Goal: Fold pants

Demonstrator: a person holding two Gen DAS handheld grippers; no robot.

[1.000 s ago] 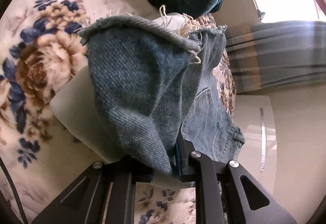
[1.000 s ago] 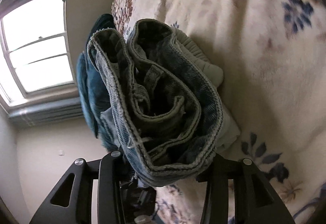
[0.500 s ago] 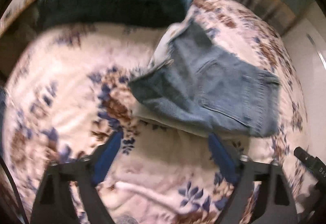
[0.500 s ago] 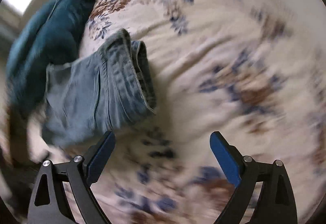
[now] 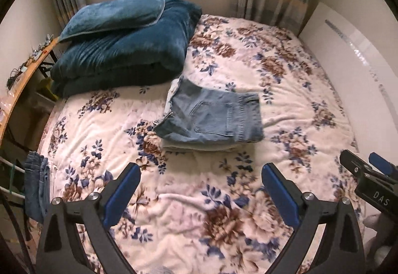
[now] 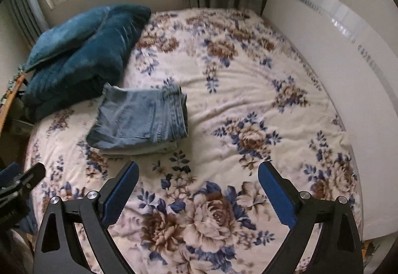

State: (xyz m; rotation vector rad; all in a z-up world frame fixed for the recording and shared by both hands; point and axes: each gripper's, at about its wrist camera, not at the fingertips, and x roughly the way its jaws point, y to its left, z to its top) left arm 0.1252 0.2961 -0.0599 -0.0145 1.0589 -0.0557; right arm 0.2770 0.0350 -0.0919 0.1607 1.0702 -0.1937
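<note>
The folded blue jeans (image 5: 211,117) lie on top of a folded pale garment (image 5: 199,147) in the middle of the floral bed (image 5: 286,75). They also show in the right wrist view (image 6: 141,119), left of centre. My left gripper (image 5: 200,172) is open and empty, held back above the near part of the bed. My right gripper (image 6: 197,172) is open and empty too, likewise well short of the jeans. The right gripper also shows at the right edge of the left wrist view (image 5: 368,174).
A folded dark teal blanket with a pillow (image 5: 124,42) sits at the back left of the bed, just behind the jeans. Another pair of jeans (image 5: 37,187) hangs at the left edge. A white headboard (image 5: 353,70) runs along the right; window and curtains lie behind.
One second ago both grippers were shut on the jeans. They let go, set the jeans on the pale garment, opened wide and pulled back and up from the bed.
</note>
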